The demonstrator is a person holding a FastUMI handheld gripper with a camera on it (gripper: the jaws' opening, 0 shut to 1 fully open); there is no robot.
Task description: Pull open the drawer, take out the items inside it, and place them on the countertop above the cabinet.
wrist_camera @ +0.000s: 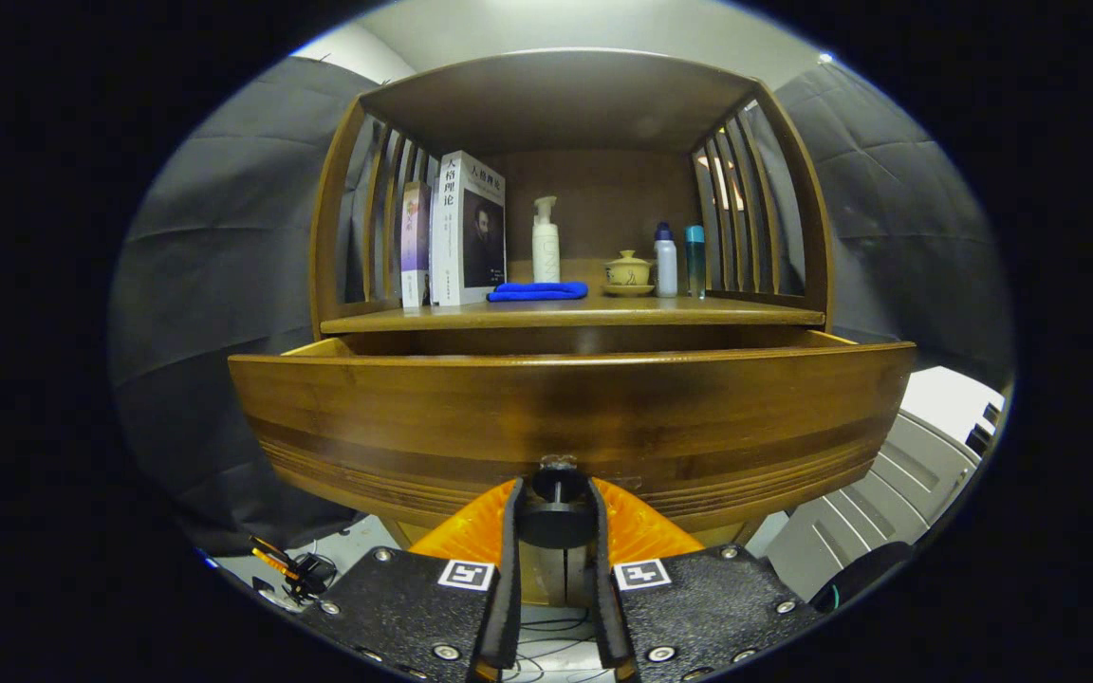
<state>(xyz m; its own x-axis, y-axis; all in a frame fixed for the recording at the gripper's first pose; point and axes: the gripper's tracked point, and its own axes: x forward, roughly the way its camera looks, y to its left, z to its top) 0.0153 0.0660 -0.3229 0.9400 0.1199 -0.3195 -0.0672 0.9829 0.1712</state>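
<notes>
A: What do you have in front of you, left to right?

B: On the counter (698, 311) above the drawer, the books (456, 230) stand at the left against the slatted side. Next comes a folded blue cloth (537, 291) with a white pump bottle (546, 240) just behind it, then a small lidded cup (628, 272) on a saucer, then two slim bottles (679, 260) side by side at the right.

A: And the drawer?

B: The drawer (565, 417) is pulled part-way out below that counter. Its front is dark wood, glossy, with grooved bands low on the panel. I see a shadowed gap behind its top edge, but I can't see what lies inside.

A: What's the claw doing?

B: My claw (556, 517) is clenched on the drawer's round dark knob (556, 512), low on the middle of the front; both fingers (509, 541) press its sides.

A: So how do you finish the pull?

B: I judge the drawer needs to come out further before I can reach in. I'd keep the pull straight and level, in line with the drawer's travel, so the knob doesn't slip between the fingers and the drawer doesn't bind. Slow and steady, too, since a jerk could topple the bottles above. Then I let go and lift over the front edge.
</notes>
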